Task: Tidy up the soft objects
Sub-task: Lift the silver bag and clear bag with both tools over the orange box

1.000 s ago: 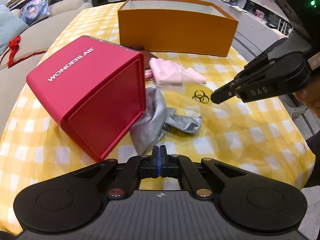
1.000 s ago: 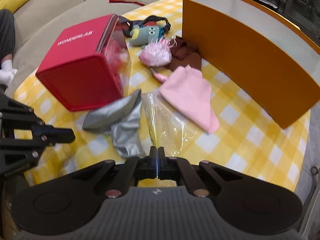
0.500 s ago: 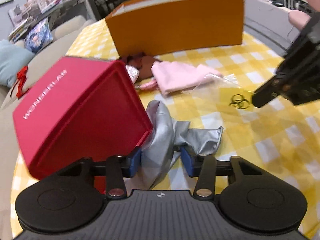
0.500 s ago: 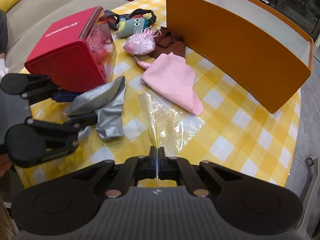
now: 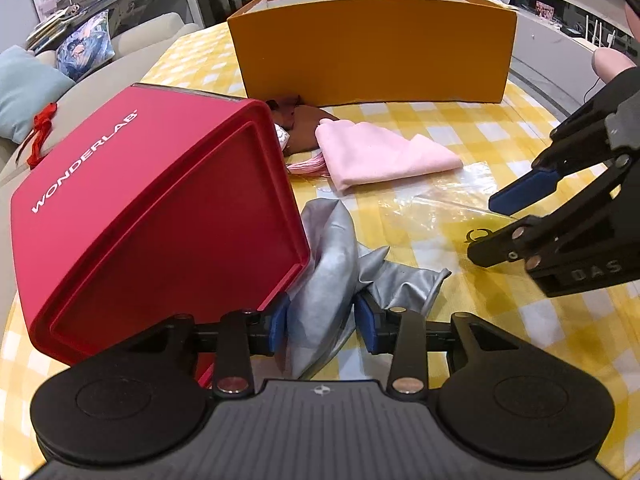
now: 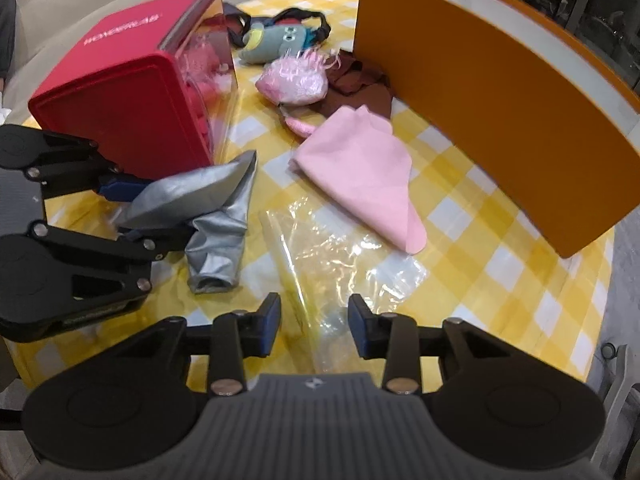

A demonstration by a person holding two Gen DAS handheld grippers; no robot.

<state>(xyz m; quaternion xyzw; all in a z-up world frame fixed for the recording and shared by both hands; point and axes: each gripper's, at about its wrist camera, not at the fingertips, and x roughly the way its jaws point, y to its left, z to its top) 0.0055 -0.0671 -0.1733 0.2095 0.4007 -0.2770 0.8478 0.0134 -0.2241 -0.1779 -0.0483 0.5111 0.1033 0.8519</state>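
Silver cloth point(image 5: 332, 240) lay crumpled beside the red box point(image 5: 152, 216) in the left wrist view; we saw our left tongs point(image 5: 320, 326) closing around its fold, pads about touching it. In the right wrist view, our right tongs point(image 6: 314, 330) were opening, spread over the clear plastic bag point(image 6: 340, 256) on the checked surface point(image 6: 500, 280), near the pink cloth point(image 6: 360, 172) and orange box point(image 6: 500, 92).
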